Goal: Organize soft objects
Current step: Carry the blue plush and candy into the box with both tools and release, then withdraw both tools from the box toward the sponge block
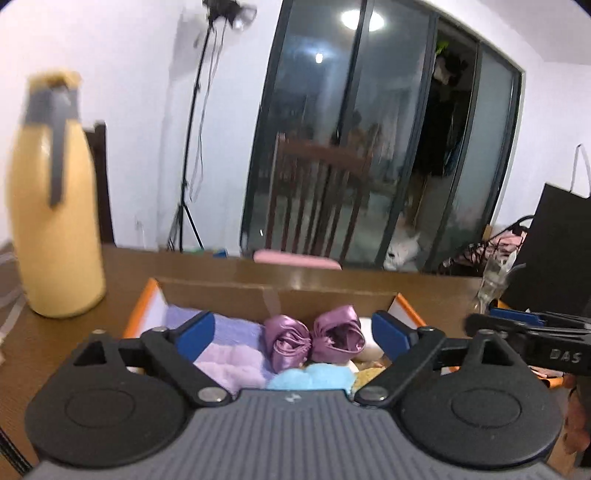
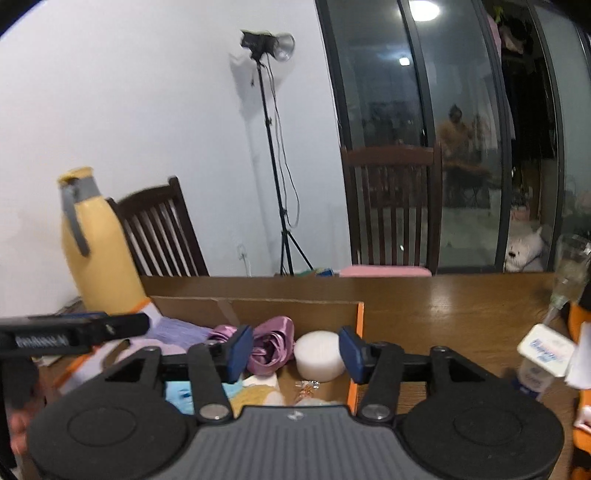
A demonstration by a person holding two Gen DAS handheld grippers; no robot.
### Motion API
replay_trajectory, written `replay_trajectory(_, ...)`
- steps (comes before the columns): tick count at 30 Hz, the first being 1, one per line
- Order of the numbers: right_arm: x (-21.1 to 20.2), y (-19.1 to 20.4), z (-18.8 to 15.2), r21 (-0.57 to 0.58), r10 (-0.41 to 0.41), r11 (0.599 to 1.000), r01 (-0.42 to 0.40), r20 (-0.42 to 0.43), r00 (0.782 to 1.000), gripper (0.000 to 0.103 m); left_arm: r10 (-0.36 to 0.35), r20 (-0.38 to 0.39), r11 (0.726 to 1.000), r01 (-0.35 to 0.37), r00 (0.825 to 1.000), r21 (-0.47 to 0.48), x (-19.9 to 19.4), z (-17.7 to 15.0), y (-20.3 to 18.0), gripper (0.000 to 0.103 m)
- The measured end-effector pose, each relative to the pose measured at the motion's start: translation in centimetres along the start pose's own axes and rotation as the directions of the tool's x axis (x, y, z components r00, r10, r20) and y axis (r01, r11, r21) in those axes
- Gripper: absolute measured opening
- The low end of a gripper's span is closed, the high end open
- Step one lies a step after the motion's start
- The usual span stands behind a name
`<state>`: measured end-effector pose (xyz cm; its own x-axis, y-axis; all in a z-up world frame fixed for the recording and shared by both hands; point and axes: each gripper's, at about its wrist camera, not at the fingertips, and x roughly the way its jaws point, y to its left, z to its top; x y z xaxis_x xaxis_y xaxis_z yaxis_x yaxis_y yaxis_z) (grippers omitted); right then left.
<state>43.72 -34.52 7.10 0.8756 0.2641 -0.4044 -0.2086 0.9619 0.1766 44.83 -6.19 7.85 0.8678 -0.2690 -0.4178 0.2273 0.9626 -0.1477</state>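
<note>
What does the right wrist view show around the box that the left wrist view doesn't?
Only the right wrist view: a white round sponge-like puck clear in the cardboard box's right end, a small white labelled packet on the table, and the lamp head on the light stand.

Only the left wrist view: a black bag at the right edge.

Both: the cardboard box, purple satin pieces, lilac towel, yellow bottle, and both hand-held grippers empty, left hand-held gripper, right hand-held gripper.

Bright, even room light; a ceiling lamp [image 1: 361, 17] glares in the glass at twelve o'clock. Fisheye bends and darkens the corners. The yellow bottle [image 1: 55, 206] at nine o'clock is motion-blurred.
</note>
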Motion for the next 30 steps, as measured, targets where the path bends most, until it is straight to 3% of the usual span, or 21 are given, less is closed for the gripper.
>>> replay_trajectory(7,-8.0,1.7,-2.3,-0.050,0.040,0.998,-0.039,0.017,0.999,0.064,0.125,0.088,0.987,-0.133,0.988,0.088,-9.3,-2.8,-0.2,0.097)
replay_trajectory(18,-19.1,6.7,-7.8,-0.152,0.082,0.986,-0.068,0.087,0.993,0.073,0.153,0.133,0.973,-0.173,0.979,0.155,-21.1,-9.0,-2.0,0.100)
replay_trajectory(25,-23.5,8.9,-12.8,-0.157,0.077,0.986,-0.061,0.099,0.992,0.079,0.211,0.183,0.967,-0.233,0.960,0.107,-26.9,-13.8,-1.7,0.101)
replay_trajectory(30,-25.6,9.8,-16.7,-0.127,0.054,0.991,-0.040,0.113,0.992,0.080,0.196,0.189,0.978,-0.207,0.962,0.038,-30.4,-17.0,-0.5,0.101)
